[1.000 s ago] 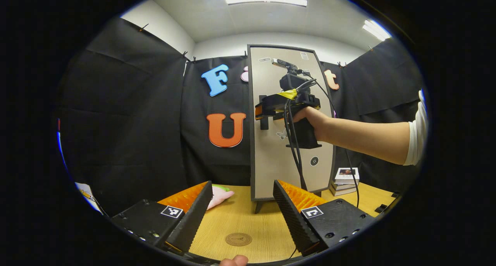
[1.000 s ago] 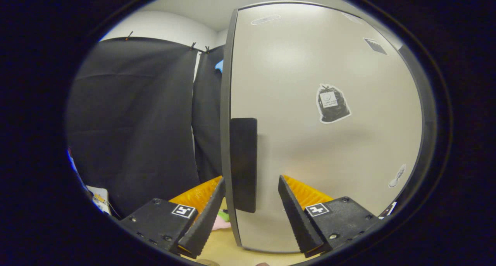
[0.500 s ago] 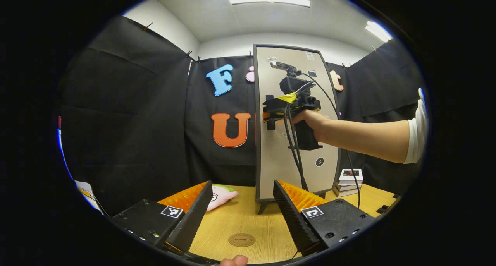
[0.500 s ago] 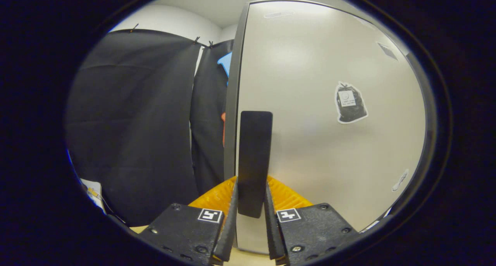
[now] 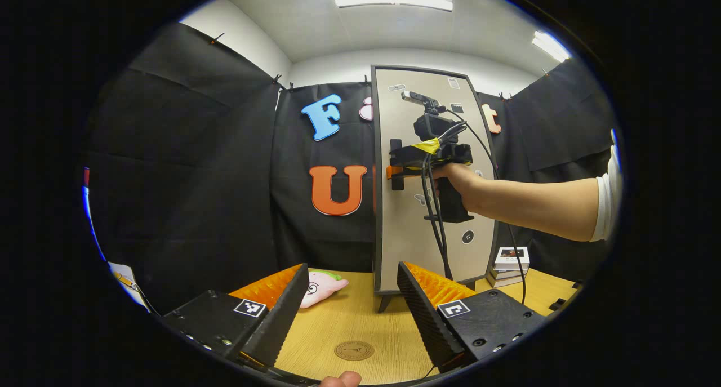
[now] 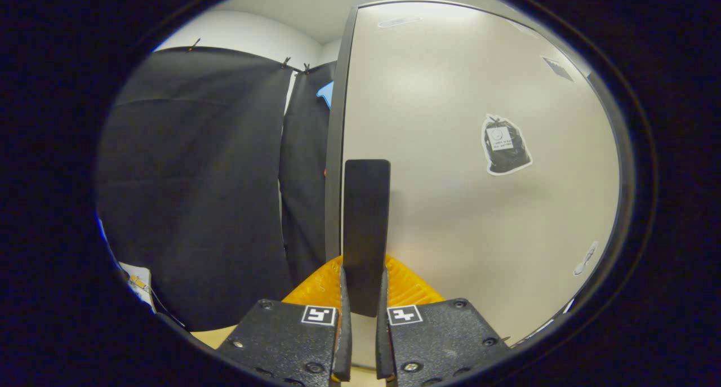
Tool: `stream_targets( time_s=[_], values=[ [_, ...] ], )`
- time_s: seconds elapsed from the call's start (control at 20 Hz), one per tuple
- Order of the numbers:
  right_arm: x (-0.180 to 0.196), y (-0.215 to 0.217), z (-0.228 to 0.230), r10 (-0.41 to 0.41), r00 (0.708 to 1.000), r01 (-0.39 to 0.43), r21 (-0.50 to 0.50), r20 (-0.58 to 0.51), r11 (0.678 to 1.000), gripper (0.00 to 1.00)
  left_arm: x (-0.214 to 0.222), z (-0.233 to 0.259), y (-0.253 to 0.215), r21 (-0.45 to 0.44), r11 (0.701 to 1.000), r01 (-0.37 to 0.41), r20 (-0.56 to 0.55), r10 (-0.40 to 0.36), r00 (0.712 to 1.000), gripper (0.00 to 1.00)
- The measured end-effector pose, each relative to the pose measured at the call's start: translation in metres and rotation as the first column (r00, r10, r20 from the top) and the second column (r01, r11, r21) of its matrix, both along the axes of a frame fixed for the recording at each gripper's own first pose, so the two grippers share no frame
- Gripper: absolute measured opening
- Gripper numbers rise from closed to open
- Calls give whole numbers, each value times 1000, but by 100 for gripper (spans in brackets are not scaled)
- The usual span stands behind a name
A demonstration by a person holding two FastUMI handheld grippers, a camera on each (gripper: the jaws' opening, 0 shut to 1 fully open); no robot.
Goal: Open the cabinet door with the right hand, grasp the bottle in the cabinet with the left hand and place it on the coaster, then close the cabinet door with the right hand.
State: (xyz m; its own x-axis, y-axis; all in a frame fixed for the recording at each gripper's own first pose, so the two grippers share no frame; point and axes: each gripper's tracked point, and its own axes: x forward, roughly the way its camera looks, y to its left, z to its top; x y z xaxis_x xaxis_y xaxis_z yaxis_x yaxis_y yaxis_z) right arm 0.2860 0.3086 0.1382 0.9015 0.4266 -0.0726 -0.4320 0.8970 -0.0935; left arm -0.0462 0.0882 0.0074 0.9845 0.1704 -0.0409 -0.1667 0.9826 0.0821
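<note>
The right gripper (image 6: 360, 342) clamps the cabinet door (image 6: 479, 218) handle (image 6: 366, 223); the left gripper (image 5: 349, 314) (jaws spread wide) hovers over the coaster (image 5: 354, 350) near the table's (image 5: 360, 319) front edge.

Wooden table (image 5: 349, 319), light grain. On it: one round coaster (image 5: 354, 350) near the front; one pink plush toy (image 5: 321, 285) at the back left; one cabinet (image 5: 434, 246) standing on short legs; one stack of books (image 5: 507, 260) just right of it.

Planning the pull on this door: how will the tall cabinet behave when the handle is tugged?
The cabinet looks tall and narrow on small legs, so a hard tug may tip or slide it on the table. The handle looks stiff, a flat bar clamped in the right tongs, so it should pull without flexing. The door looks rigid.
</note>
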Motion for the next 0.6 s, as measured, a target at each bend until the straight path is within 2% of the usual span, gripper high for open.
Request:
stream_targets(
  time_s=[0.6],
  values=[
    [-50,-2,8,76,997,-76,-2,-25,997,19,0,1,-12,-4,999,42,8,-42,999,95]
  ],
)
